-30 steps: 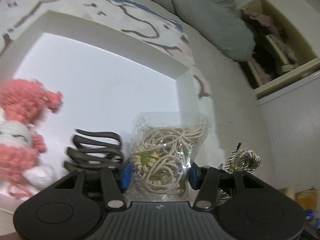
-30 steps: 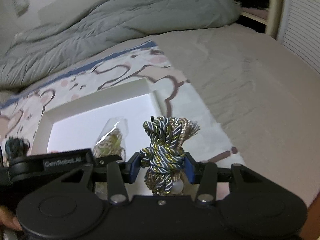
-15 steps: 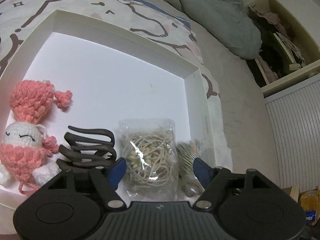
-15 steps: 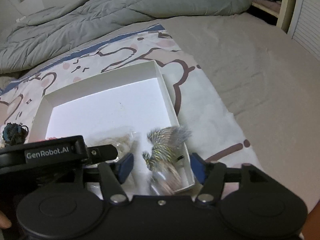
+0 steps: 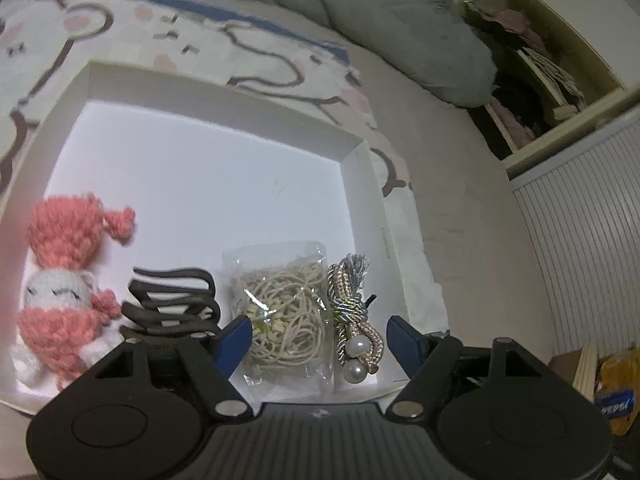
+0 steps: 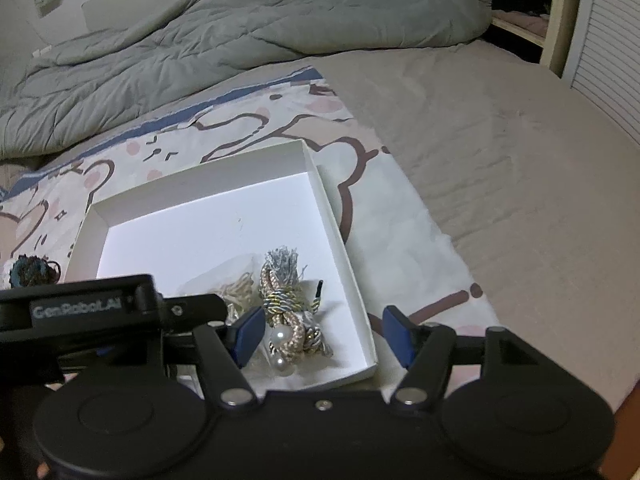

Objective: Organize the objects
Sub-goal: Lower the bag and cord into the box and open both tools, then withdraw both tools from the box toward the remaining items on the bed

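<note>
My left gripper [image 5: 320,340] hangs above the near edge of the white cardboard box [image 5: 362,200], its blue-padded jaws spread wide and clasping nothing. My right gripper [image 6: 324,334] is likewise released, jaws apart, poised over the box's near right corner. Four items lie in a row along the near edge of the box floor. At the near left corner rests a pink-and-white crocheted doll [image 5: 64,284], lying lengthwise with its pink cap toward the far side. Just beside it, to the right, sits a dark wavy hair claw clip [image 5: 172,300], partly hidden by my left gripper's housing. Next comes a clear plastic bag of beige elastic hair ties [image 5: 286,312], which lies between my left gripper's pads in the left wrist view without touching either. Touching the bag's right side, in the near right corner, lies a twisted rope hair tie [image 5: 352,312] in blue, gold and beige strands, with a frayed tassel toward the far side and two pearl beads toward me; the right wrist view shows the same hair tie [image 6: 292,312] close to my right gripper's left pad, apart from it. The box stands on a cartoon-print cloth [image 6: 248,128] spread over the bed's beige sheet [image 6: 500,152]. A grey quilt [image 6: 240,28] is bunched along the far edge of the bed. Left of the box, on the cloth, sits a small dark blue-green object [image 6: 26,274], too small to identify.
</note>
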{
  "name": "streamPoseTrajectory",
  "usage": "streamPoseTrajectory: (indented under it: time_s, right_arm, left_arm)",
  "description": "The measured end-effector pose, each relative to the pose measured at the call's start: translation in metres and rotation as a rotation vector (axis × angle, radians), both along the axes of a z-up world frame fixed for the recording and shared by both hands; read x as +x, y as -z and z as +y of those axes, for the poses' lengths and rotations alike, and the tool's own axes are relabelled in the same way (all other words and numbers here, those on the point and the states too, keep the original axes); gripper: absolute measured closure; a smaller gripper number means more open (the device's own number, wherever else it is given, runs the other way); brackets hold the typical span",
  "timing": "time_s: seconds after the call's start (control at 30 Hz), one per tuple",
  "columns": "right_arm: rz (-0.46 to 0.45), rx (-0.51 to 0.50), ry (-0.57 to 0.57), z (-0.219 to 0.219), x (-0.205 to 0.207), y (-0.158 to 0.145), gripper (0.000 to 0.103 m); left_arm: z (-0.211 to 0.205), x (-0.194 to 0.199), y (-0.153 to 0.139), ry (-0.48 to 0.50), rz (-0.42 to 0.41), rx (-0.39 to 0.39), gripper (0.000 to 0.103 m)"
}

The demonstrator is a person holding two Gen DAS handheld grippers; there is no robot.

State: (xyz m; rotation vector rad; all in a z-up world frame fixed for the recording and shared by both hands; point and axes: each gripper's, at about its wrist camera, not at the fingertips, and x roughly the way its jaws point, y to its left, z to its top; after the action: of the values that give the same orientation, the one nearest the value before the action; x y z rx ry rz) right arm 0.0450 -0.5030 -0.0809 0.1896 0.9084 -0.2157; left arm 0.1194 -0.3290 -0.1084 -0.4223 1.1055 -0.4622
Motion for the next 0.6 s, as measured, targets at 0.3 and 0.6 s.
streamPoseTrajectory:
  time_s: [0.3, 0.6]
  right_arm:
    - [-0.042, 0.009, 0.036, -0.003, -0.011, -0.01, 0.037]
    - [-0.093, 0.011, 0.041, 0.004, -0.023, -0.025, 0.037]
  left_arm:
    - [0.016, -0.011, -0.025, 0.039, -0.118, 0.105, 0.028]
    - [0.04, -0.02, -0.045, 0.05, -0.192, 0.198, 0.028]
